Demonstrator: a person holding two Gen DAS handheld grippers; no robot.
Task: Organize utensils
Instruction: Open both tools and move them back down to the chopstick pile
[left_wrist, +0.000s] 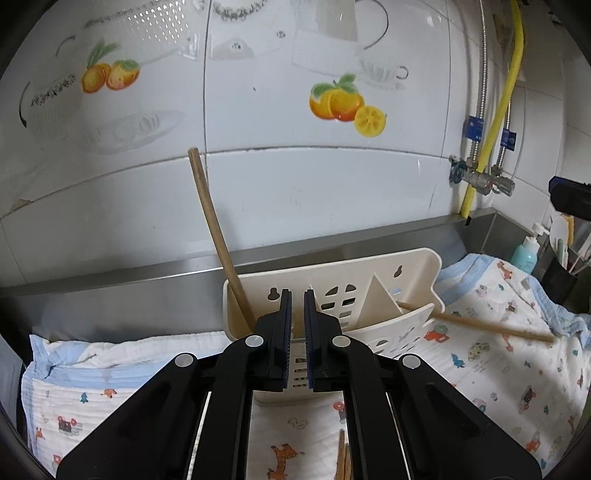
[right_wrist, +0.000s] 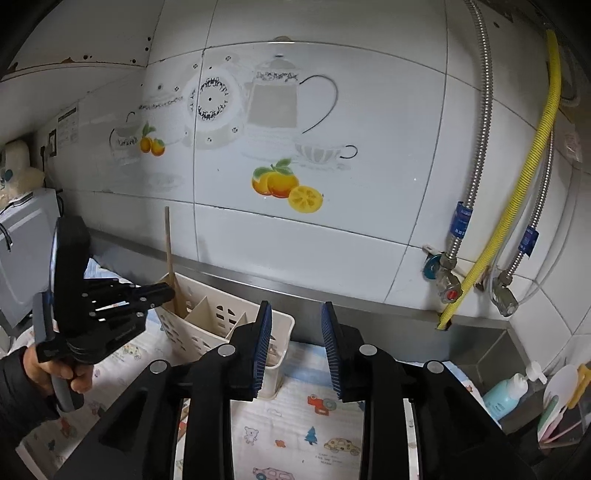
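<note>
A cream slotted utensil holder (left_wrist: 391, 295) stands on a printed cloth by the wall; it also shows in the right wrist view (right_wrist: 218, 325). One wooden chopstick (left_wrist: 214, 236) stands upright in its left compartment, seen also in the right wrist view (right_wrist: 169, 254). Another chopstick (left_wrist: 491, 326) lies on the cloth to the holder's right, its end at the holder's front wall. More chopstick tips (left_wrist: 342, 458) lie on the cloth below my left gripper. My left gripper (left_wrist: 297, 295) hovers just before the holder, jaws nearly together, nothing between them; it also shows in the right wrist view (right_wrist: 162, 293). My right gripper (right_wrist: 295, 314) is open and empty, right of the holder.
The printed cloth (left_wrist: 517, 376) covers a steel counter against a tiled wall. Valves and a yellow hose (right_wrist: 517, 206) hang at the right. A blue soap bottle (right_wrist: 504, 393) and a dark caddy of tools (left_wrist: 561, 273) stand by the sink at far right.
</note>
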